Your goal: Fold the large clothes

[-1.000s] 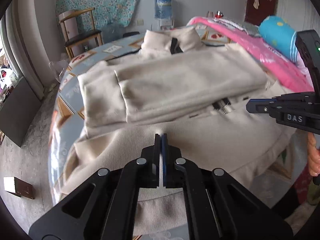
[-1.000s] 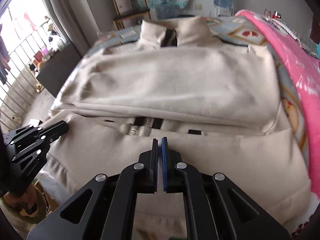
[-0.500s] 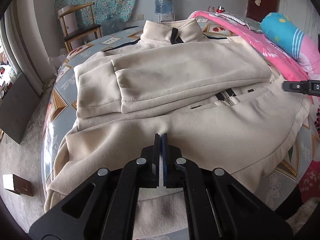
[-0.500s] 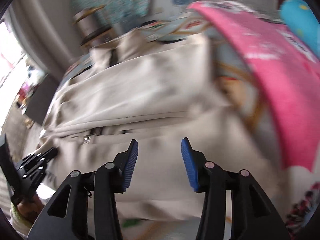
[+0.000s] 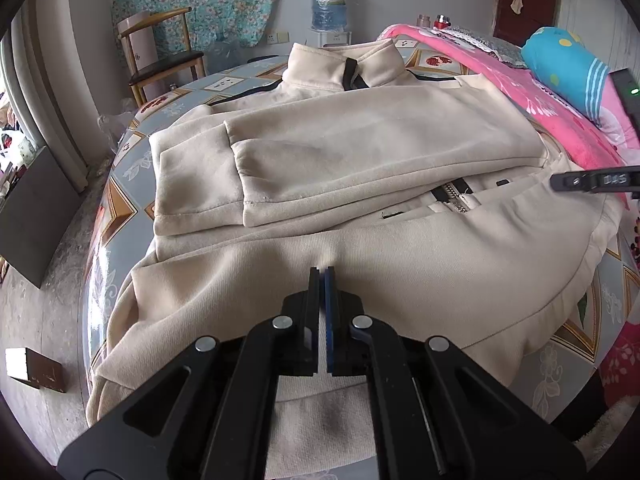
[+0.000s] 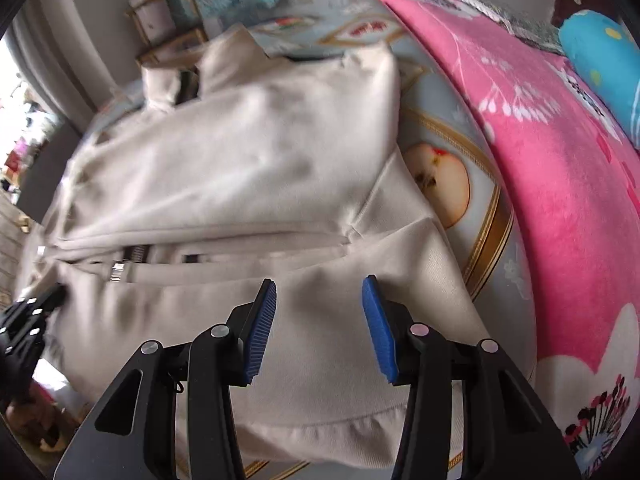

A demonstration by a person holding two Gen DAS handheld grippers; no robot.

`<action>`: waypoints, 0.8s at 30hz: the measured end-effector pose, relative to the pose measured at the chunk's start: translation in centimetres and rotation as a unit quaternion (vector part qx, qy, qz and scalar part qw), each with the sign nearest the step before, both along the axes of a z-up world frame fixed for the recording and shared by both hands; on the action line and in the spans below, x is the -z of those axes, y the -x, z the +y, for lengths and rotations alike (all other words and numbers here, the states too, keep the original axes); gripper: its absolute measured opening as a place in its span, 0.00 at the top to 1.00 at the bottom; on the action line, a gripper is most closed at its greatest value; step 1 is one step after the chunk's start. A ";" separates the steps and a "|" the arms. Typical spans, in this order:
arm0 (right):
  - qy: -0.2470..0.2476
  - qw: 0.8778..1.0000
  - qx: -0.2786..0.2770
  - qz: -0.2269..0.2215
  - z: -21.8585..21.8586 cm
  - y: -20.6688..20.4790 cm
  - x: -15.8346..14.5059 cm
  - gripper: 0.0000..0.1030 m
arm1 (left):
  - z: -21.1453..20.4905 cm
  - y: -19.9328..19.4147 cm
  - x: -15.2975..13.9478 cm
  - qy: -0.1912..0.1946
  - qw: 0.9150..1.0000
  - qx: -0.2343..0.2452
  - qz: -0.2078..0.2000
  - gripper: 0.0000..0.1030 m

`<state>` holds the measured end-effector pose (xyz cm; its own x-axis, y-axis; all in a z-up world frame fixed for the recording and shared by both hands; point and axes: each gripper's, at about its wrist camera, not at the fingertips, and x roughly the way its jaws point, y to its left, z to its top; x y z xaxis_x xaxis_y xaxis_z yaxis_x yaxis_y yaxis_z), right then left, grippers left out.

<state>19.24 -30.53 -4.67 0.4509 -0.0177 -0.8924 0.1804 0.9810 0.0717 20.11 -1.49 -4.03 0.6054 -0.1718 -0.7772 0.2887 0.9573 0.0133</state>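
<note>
Lining up the next fold on the cream zip jacket (image 5: 360, 152)

My left tool (image 5: 323, 280) is pinched shut on hem fabric just ahead of it; my right tool (image 6: 319, 292) is half open, closing, over the hem's right side. Grab only the top layer and the folded sleeves slide off.

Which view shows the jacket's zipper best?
The left wrist view: there the zipper is sharp and its teeth are clear. In the right wrist view the zipper is blurred and sits far to the left.
</note>
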 end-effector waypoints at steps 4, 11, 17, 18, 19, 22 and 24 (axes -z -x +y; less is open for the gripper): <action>0.027 0.999 -0.019 -0.004 0.8 -0.2 0.1 0.95 | 0.0 0.0 -0.1 0.000 1.000 0.001 -0.003 0.98; 0.049 0.996 -0.010 -0.077 1.5 0.9 -4.5 0.96 | 1.0 0.6 -4.4 0.032 0.997 -0.013 -0.066 0.99; 0.038 0.997 -0.005 -0.064 0.5 -1.9 -2.6 0.97 | 0.2 -1.9 -1.5 0.008 0.999 -0.013 -0.043 0.99; 0.045 0.997 -0.007 -0.061 0.6 -2.1 -2.1 0.97 | 0.0 -2.0 -1.0 -0.001 0.999 -0.010 -0.041 0.99; 0.051 0.997 -0.008 -0.057 0.6 -2.4 -1.6 0.97 | -0.1 -2.0 -0.6 -0.006 0.999 -0.009 -0.038 0.99; 0.046 0.998 -0.004 -0.044 0.6 -2.8 0.4 0.97 | -0.2 -1.9 0.2 -0.012 0.999 -0.007 -0.033 0.98; 0.051 0.998 -0.008 -0.048 0.7 -2.7 0.3 0.97 | -0.5 -1.8 0.2 -0.021 0.999 -0.005 -0.035 0.98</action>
